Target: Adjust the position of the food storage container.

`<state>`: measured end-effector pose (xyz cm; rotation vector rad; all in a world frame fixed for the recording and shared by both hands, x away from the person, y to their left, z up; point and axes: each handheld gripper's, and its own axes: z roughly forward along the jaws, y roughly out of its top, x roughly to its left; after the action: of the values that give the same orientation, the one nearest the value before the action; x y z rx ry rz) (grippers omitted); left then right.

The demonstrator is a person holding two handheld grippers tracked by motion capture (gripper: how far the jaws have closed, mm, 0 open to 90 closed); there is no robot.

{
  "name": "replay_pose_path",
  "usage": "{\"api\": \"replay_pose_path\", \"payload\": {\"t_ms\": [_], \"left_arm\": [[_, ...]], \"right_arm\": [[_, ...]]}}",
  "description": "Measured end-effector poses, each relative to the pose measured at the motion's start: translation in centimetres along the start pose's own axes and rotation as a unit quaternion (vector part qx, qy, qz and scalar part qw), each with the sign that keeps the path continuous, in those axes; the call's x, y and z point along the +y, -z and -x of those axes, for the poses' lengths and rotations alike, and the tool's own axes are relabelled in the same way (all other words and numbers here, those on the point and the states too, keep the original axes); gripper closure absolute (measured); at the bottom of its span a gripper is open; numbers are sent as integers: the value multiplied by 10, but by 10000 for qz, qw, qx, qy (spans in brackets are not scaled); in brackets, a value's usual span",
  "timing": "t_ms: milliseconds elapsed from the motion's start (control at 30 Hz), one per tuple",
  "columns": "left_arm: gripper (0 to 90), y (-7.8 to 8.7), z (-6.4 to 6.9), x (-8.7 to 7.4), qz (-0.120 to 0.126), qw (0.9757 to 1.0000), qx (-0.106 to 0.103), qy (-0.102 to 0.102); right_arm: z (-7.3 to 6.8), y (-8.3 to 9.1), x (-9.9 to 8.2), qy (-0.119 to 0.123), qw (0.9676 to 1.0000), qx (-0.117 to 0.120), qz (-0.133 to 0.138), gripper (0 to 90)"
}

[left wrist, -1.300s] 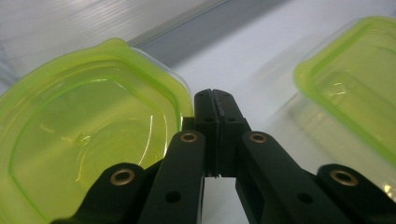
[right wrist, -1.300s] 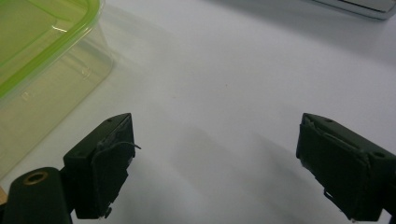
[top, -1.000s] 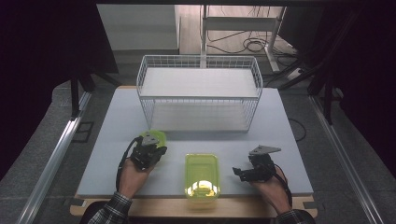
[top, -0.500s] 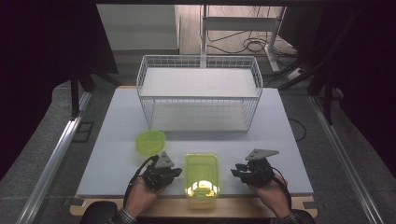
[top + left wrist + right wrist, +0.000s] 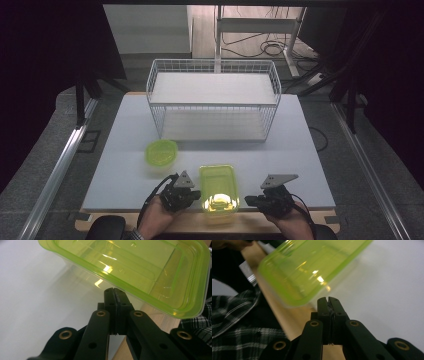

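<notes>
Translucent green rectangular plastic tub (image 5: 218,186) at bench's near edge: light, thin, slippery; take by rim; both jaws closed, empty

A pale grey table top (image 5: 300,150) on a wooden board (image 5: 200,225) stood on a grey carpeted floor (image 5: 45,165); dark curtains (image 5: 50,50) closed in both sides; a metal rail (image 5: 60,165) ran along the floor at the left, another at the right (image 5: 370,165); beyond the far edge, black cables (image 5: 260,47) lay on a lit wooden floor beneath a white metal frame (image 5: 250,25); a pale wall panel (image 5: 145,27) stood at the back.
</notes>
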<state>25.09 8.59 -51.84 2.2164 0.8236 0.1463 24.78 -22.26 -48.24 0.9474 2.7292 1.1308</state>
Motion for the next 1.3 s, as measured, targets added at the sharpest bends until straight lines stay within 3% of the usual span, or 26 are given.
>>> {"api": "replay_pose_path", "payload": {"t_ms": [267,333,433,467,567,700,1033,1300], "left_arm": [[897,-11,7,10,-67,9998,-109,-137],[897,-8,0,10,-74,9999,-13,-126],[897,-4,-8,11,-35,9999,116,-29],[897,-1,-20,13,6,9996,268,69],[897,0,-32,15,56,9993,330,142],[897,-5,-46,24,102,9983,536,200],[885,-13,-58,29,39,9960,850,280],[885,-18,-52,31,22,9972,721,185]], "right_arm": [[-16,-2,-16,11,9993,271,-259,874],[-19,-11,-18,21,9986,409,-344,868],[-19,-16,-18,25,9986,382,-353,867],[-17,-17,-16,-20,9989,341,-312,867],[-14,-18,-13,-53,9992,268,-295,865],[-3,-21,-9,-281,9993,106,-204,861],[21,-22,4,-494,9986,-165,-58,860],[41,-23,12,-607,9972,-441,-45,859]]}}
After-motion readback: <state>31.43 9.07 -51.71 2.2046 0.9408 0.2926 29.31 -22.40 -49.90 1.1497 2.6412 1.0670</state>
